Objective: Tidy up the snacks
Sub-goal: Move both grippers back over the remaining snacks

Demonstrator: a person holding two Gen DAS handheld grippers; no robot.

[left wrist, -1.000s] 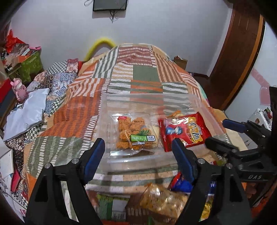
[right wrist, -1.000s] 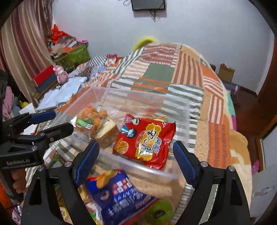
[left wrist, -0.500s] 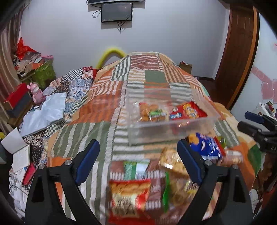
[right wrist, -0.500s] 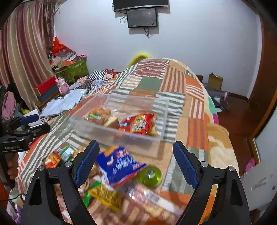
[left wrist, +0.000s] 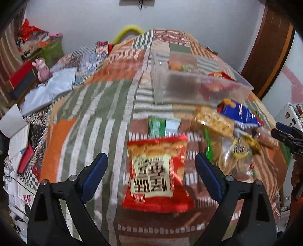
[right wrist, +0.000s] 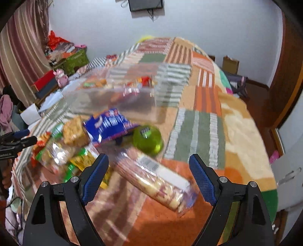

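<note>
Both claws gape empty, the left claw (left wrist: 150, 171) having just widened over a red snack bag (left wrist: 158, 174) and the right claw (right wrist: 148, 175) over what looks like a biscuit sleeve (right wrist: 157, 178) (blurred), both on the bed (right wrist: 200, 121) near a clear bin (left wrist: 191, 89).

A patchwork blanket (left wrist: 98, 106) of green, orange and cream stripes covers the bed, and off its left edge a pink plush toy (left wrist: 42, 69) sits beside a red box (left wrist: 20, 75), with a green box (right wrist: 75, 59) and a heap of bright clutter (left wrist: 32, 40) stacked behind. Striped curtains (right wrist: 20, 56) hang on the left, a dark screen (right wrist: 145, 4) is mounted high on the white wall, a brown cardboard box (right wrist: 230, 65) stands on the floor past the bed, and a wooden door (left wrist: 265, 53) fills the right side.
</note>
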